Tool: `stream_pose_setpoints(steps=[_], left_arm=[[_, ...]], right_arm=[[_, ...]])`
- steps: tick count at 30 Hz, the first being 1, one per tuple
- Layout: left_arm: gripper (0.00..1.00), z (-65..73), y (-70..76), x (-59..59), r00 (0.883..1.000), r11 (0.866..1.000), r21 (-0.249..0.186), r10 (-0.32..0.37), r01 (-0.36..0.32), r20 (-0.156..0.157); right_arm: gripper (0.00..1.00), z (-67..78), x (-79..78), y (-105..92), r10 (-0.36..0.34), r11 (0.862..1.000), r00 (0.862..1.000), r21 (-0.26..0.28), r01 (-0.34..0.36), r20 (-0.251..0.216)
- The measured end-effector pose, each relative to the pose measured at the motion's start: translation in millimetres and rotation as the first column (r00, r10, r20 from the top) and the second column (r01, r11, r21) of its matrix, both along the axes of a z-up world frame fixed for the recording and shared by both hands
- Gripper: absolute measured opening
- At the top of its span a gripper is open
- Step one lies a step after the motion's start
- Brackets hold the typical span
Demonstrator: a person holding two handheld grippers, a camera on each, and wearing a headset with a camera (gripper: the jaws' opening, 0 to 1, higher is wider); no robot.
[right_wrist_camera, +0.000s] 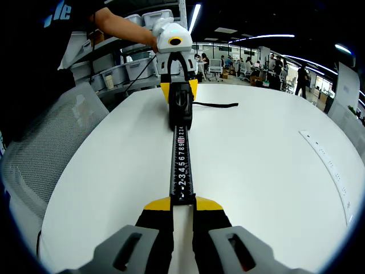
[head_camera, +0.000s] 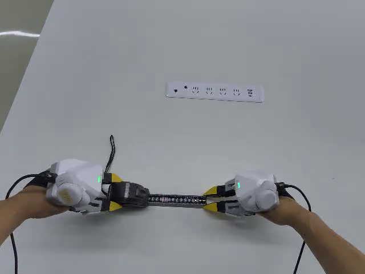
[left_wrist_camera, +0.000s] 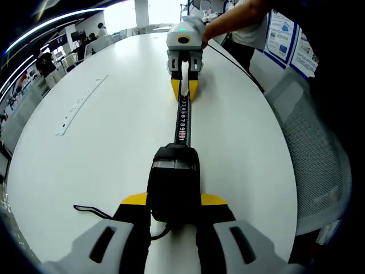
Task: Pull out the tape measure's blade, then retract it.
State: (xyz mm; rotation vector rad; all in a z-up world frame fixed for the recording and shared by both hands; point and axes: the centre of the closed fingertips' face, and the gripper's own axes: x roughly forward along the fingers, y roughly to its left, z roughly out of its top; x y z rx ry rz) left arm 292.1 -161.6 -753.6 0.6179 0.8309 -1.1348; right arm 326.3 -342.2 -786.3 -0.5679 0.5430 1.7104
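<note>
My left gripper (left_wrist_camera: 174,201) is clamped on the black tape measure case (left_wrist_camera: 174,177), with a yellow tip pressing each side. My right gripper (right_wrist_camera: 182,204) is pinched tight on the tip of the blade (right_wrist_camera: 181,165), whose very end is hidden between the jaws. The blade is black with white numerals and runs straight between the grippers. I cannot tell whether it touches the white table (head_camera: 171,51). The case's black wrist strap (head_camera: 112,149) lies on the table. I count one tape measure, two grippers and one white power strip (head_camera: 215,91), well beyond.
</note>
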Motion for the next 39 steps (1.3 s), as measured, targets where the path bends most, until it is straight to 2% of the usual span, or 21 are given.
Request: stream_pose_setpoints(steps=[25, 39], left_arm=[[0.26, -1.6, -1.3, 1.5, 1.000, 1.000, 0.008, -0.010, 0.010, -0.004], [0.26, 0.3, -2.9, 0.3, 1.000, 1.000, 0.008, -0.006, 0.006, -0.006]], right_arm=[[0.08, -0.5, 8.6, -31.8, -0.010, 1.000, 1.000, -0.023, 0.010, 0.019], [0.08, -1.2, 10.3, -44.8, -0.020, 0.999, 1.000, -0.035, 0.020, 0.014]])
